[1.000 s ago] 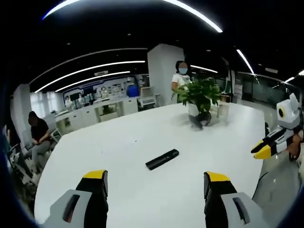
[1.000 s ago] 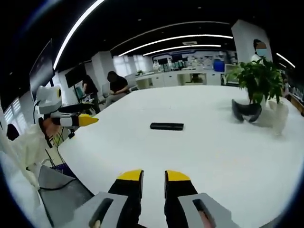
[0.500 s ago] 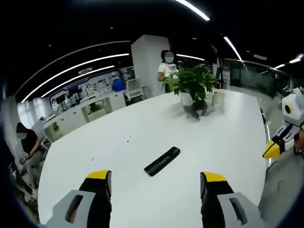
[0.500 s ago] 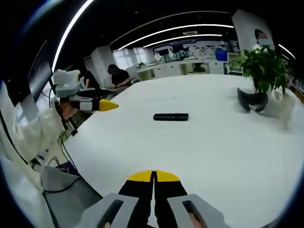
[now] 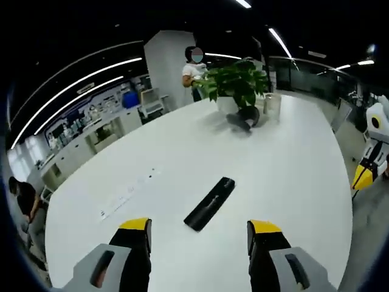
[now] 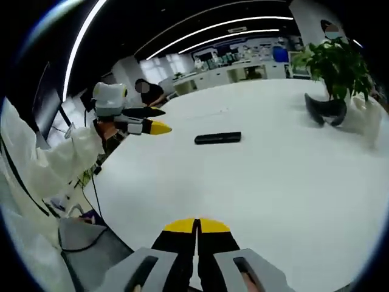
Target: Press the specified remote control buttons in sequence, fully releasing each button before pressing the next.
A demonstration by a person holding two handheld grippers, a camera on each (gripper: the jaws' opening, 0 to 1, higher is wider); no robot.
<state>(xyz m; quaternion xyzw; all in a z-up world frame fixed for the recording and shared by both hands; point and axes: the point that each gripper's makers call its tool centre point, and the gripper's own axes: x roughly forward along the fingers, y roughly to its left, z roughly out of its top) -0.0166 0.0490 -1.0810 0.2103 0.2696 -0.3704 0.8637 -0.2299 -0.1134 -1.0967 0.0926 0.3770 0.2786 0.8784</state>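
While nothing is pressed yet:
left gripper [image 5: 197, 228]: spread, remote [image 5: 210, 203] at twelve o'clock
right gripper [image 6: 197, 225]: pressed together
Risk: off-centre approach nudges remote across table [image 5: 292, 158]

Left gripper view: set low over the near edge of the white table [image 5: 285, 152], facing along it toward a potted plant [image 5: 234, 82] at upper centre; remote control [image 5: 210, 203] close, just above the jaws. Right gripper view: from another table [image 6: 285, 182] edge, higher, remote control [image 6: 217, 138] mid-frame, plant [image 6: 331, 64] upper right. Shared: table, remote, plant.
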